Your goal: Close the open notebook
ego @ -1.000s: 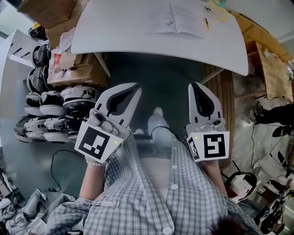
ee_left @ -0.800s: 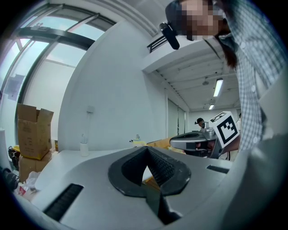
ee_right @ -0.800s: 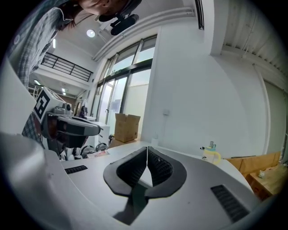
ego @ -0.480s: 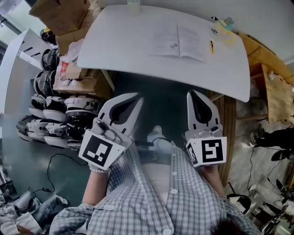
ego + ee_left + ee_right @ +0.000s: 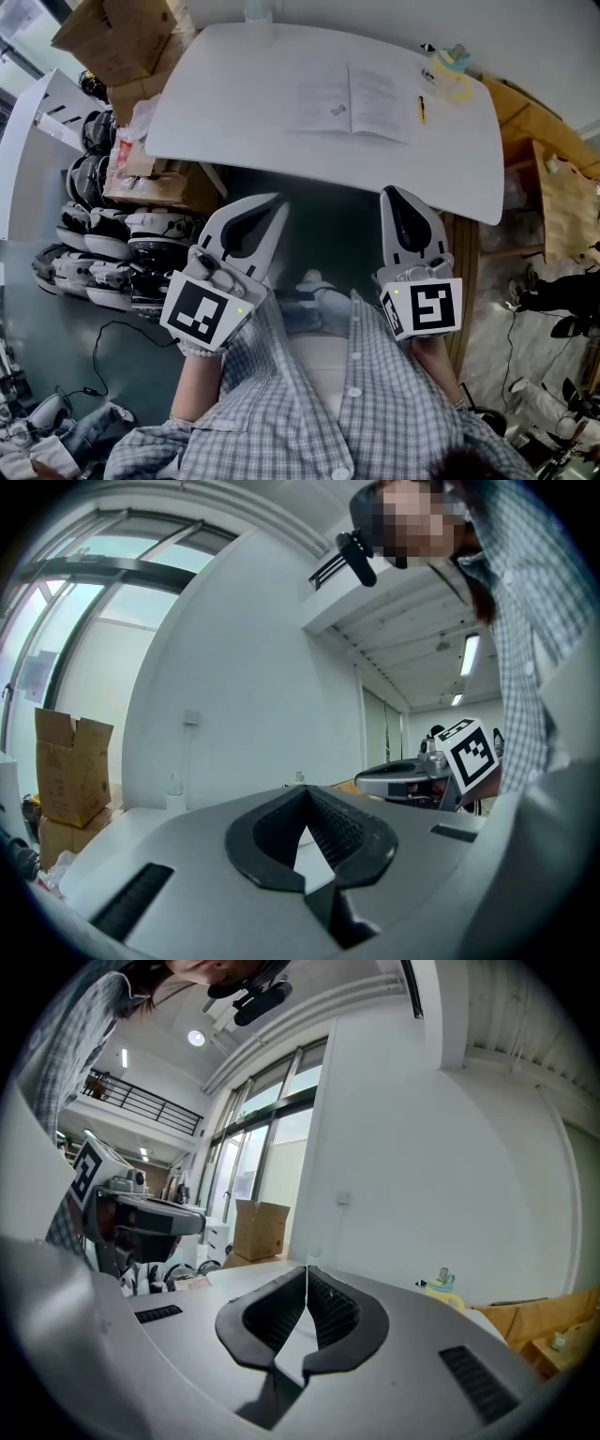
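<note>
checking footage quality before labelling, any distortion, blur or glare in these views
Head view: strong fisheye bend, the white rounded table bows, yet the open white notebook looks sharp. Left gripper view: dark round vignette at the corners. Right gripper view: same vignette, and the small ceiling lamp glares.

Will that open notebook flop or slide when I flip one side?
The notebook lies thin and flat, so it is probably light, with floppy pages that bend when lifted. On the smooth white table it may slide if pushed. The pen beside it could get nudged.
</note>
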Demonstrator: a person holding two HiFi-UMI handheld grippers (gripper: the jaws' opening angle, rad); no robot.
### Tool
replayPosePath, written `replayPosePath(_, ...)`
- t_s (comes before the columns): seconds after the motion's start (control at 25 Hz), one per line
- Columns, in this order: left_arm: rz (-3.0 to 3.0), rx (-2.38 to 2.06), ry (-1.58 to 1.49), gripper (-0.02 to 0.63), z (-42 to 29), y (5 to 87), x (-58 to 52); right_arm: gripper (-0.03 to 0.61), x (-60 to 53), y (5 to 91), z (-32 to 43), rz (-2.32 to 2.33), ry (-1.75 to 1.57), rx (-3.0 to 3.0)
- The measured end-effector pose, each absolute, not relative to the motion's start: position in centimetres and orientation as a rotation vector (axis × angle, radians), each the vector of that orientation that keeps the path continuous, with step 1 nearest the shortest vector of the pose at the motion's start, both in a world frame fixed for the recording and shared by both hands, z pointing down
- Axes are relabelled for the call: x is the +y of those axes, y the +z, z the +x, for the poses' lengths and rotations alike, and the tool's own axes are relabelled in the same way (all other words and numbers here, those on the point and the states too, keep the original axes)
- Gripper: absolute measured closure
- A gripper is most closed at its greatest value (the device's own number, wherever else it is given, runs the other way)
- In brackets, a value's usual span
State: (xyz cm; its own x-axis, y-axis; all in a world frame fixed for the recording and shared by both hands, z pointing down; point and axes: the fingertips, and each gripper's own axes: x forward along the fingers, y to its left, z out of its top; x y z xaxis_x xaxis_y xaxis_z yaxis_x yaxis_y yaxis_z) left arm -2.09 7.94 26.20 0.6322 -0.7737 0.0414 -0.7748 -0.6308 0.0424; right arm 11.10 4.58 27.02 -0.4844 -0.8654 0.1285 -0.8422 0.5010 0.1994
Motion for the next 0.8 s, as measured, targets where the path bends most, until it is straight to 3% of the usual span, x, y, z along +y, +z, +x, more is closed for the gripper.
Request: replayPosePath(0.8, 2.763, -1.28, 0.052, 0.609, 2.4, 27.1, 3.7, 0.555, 0.9, 29.0, 15.4, 1.468, -0.08, -2.5)
